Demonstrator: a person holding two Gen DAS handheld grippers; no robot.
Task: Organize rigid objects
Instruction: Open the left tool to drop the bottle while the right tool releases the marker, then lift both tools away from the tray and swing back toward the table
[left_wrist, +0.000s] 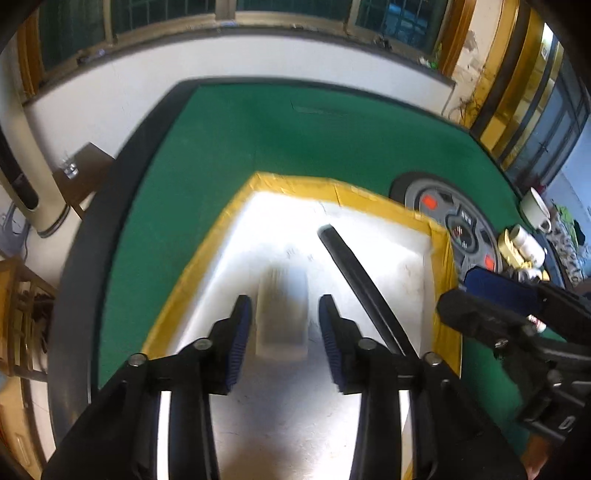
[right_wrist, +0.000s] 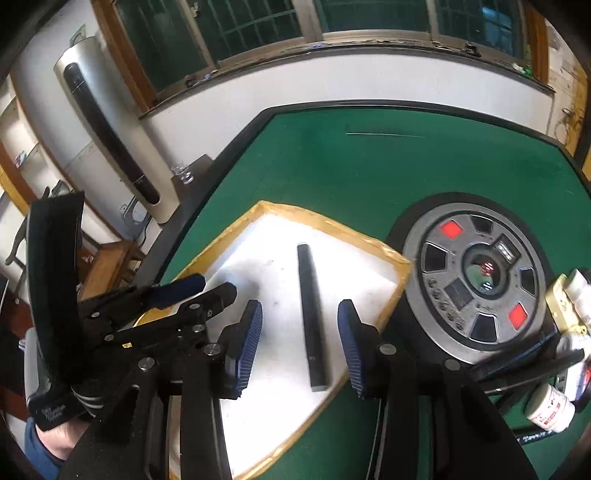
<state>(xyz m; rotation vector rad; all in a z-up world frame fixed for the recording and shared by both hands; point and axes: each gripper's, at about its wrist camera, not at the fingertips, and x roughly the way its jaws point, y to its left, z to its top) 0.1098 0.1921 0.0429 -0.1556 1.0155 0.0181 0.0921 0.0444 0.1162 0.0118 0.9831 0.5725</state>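
While both tongs gape, only the left tongs (left_wrist: 284, 332) view shows the pale block (left_wrist: 282, 317).

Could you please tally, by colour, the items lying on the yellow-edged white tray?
Black bar: 1
Pale translucent block: 1
Total: 2

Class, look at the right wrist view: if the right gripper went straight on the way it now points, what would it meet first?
Most likely the black bar lying on the white tray. It sits in line between the open jaws of the right gripper, with clear gaps on both sides. Depth is hard to judge in this fisheye view.
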